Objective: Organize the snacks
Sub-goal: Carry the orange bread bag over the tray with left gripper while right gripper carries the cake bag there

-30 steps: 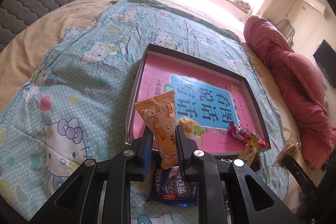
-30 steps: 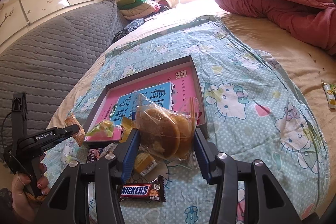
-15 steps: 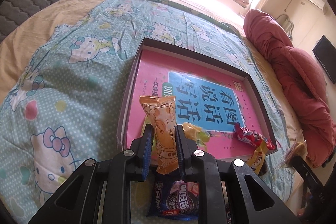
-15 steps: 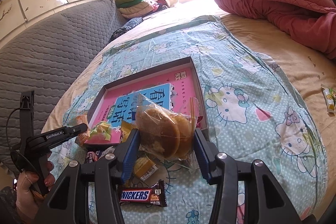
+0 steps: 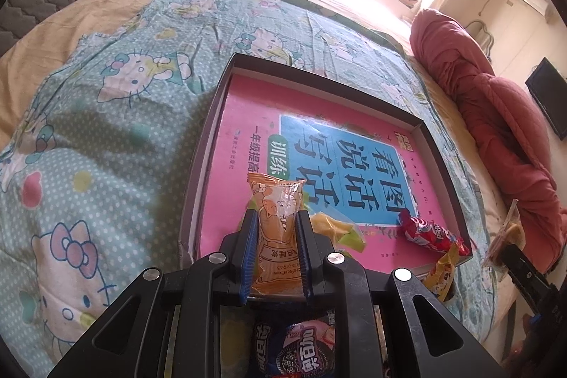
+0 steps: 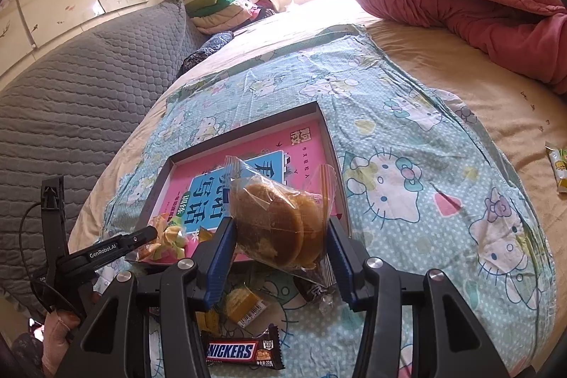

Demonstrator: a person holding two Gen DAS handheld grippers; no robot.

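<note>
You had the orange snack packet point(image 5: 274, 229) pinched upright in your left gripper point(image 5: 275, 254), whose jaws were as narrow as they go, and it hung over the near edge of the shallow box point(image 5: 212, 116) with the pink book point(image 5: 248, 116) inside. Your right gripper point(image 6: 281, 247) held the clear bag of round cakes point(image 6: 276, 222) with its jaws partly spread, just at the near right corner of the same box.

The thin packet was gripped low on its body, so it could have slipped or tipped sideways on release and landed on the box wall rather than on the book. A yellow-green sweet point(image 5: 336, 229) and a red packet point(image 5: 428, 232) already lay along that near edge, and a drop there might have knocked them out. The cake bag was slick and loosely filled; its contents could have been crushed by a harder squeeze, or the bag could have slid free. With both grippers near the same edge, you risked bumping one against the other. The Snickers bar point(image 6: 241, 351) and blue biscuit packet point(image 5: 297, 349) lay outside on the blanket point(image 5: 106, 130).
</note>
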